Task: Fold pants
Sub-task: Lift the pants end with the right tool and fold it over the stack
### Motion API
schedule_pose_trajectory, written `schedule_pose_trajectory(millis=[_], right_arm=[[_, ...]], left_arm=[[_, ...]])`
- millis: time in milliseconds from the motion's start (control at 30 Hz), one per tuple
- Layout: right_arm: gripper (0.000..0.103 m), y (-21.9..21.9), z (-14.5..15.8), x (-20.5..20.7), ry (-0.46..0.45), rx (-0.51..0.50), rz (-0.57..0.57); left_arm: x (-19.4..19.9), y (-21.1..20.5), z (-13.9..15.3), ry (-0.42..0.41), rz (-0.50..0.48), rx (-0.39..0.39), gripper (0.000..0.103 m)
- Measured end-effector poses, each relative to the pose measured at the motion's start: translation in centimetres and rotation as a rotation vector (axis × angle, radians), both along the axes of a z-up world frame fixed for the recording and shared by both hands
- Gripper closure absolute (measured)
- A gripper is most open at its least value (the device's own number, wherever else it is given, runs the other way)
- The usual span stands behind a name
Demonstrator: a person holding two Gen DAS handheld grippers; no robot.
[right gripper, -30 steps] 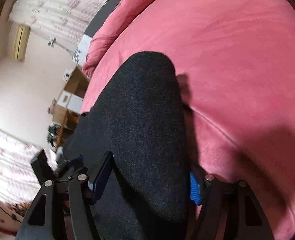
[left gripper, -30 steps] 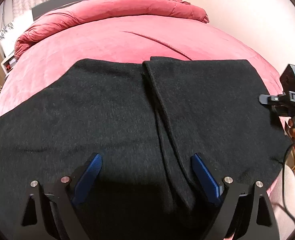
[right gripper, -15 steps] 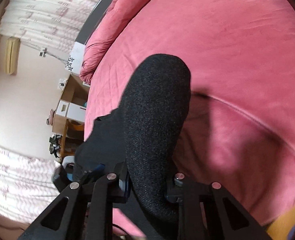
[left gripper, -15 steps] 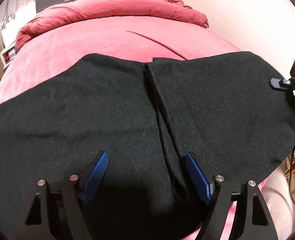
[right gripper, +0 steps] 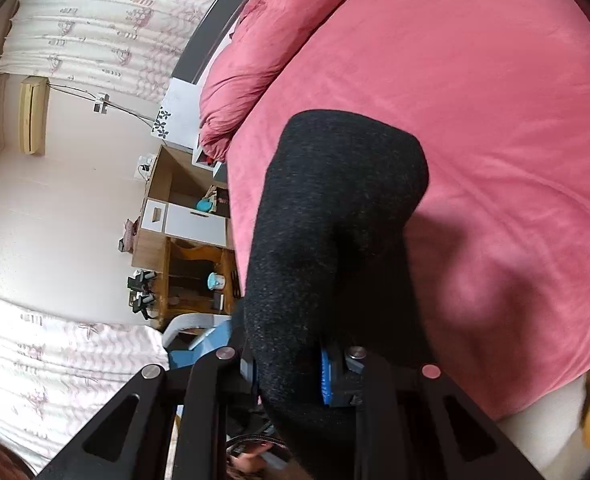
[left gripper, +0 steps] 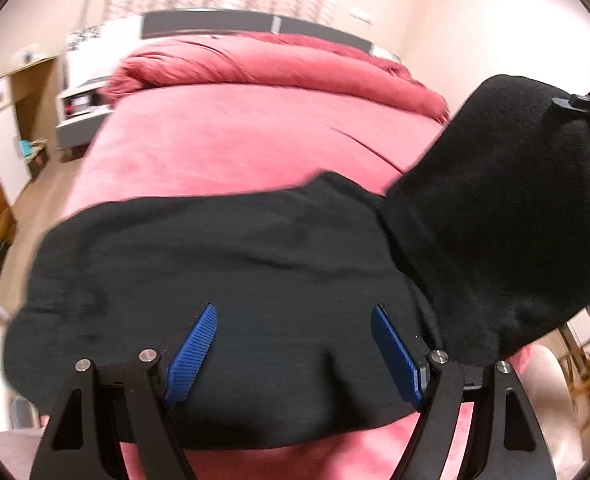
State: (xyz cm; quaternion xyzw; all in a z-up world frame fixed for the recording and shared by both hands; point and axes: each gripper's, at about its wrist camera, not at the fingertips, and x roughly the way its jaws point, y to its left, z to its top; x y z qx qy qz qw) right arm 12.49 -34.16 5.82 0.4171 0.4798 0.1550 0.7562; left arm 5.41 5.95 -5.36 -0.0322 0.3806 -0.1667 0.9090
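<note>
Black pants (left gripper: 255, 248) hang in a wide bunch over the pink bed (left gripper: 235, 136). My left gripper (left gripper: 295, 332) has its blue pads set wide, with a thick fold of the cloth filling the gap and riding along with it. The right part of the pants rises as a tall flap up to my right gripper (left gripper: 575, 106) at the picture's right edge. In the right wrist view that gripper (right gripper: 291, 372) is shut on the pants (right gripper: 327, 220). The cloth is pinched between its pads and stands up in a dark hump above the bedspread (right gripper: 475, 80).
A rumpled pink duvet (left gripper: 255, 64) lies along the dark headboard (left gripper: 215, 22). Wooden cabinets and shelves (right gripper: 183, 248) stand beside the bed, with patterned curtains (right gripper: 95, 28) behind. Wood floor (left gripper: 35, 208) shows left of the bed.
The right gripper closed on the pants' end and rose with it. The left gripper narrowed slightly and swung away, and the flat pants came up off the bed into a bunch.
</note>
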Motion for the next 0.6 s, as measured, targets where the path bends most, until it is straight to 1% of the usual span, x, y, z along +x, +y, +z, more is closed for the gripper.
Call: schedule_pose_trajectory(millis=[67, 133, 233, 300, 333, 367, 433, 500, 533, 567, 600], right_arm=[[0.082, 3.2, 0.7, 0.9, 0.004, 0.007, 0.010], [0.082, 6.8, 1.4, 2.0, 0.004, -0.013, 0.033], [0.082, 11.3, 1.4, 3.5, 0.021, -0.020, 0.064], [0.082, 15.5, 1.2, 4.6, 0.021, -0.046, 0.102], [0.082, 16.8, 1.1, 5.0, 0.023, -0.055, 0.112], [0.082, 18.9, 0.7, 5.7, 0.025, -0.080, 0.137], [0.082, 22.5, -0.1, 6.7, 0.016, -0.133, 0.171], [0.082, 26.7, -2.0, 7.9, 0.020, -0.186, 0.217], [0.082, 27.9, -2.6, 8.2, 0.015, -0.213, 0.227], [0.082, 30.2, -4.0, 8.6, 0.016, -0.271, 0.248], [0.082, 31.4, -4.9, 8.8, 0.019, -0.306, 0.264]], left_arm=[[-0.2, 2.5, 0.4, -0.011, 0.049, -0.019, 0.023], [0.0, 5.3, 0.5, -0.009, 0.105, -0.051, 0.023], [-0.3, 9.6, 0.5, -0.017, 0.202, -0.102, 0.023], [-0.5, 12.6, 0.6, -0.028, 0.277, -0.141, 0.023], [-0.4, 13.6, 0.7, -0.020, 0.300, -0.152, 0.023], [-0.1, 14.6, 0.7, -0.007, 0.316, -0.167, 0.023], [0.2, 17.0, 0.6, -0.008, 0.375, -0.197, 0.023], [1.0, 18.4, 0.5, -0.002, 0.420, -0.225, 0.023], [1.1, 19.2, 0.2, 0.010, 0.437, -0.241, 0.023], [1.0, 19.7, 0.1, 0.016, 0.452, -0.250, 0.023], [1.2, 20.4, -0.2, 0.021, 0.469, -0.261, 0.023]])
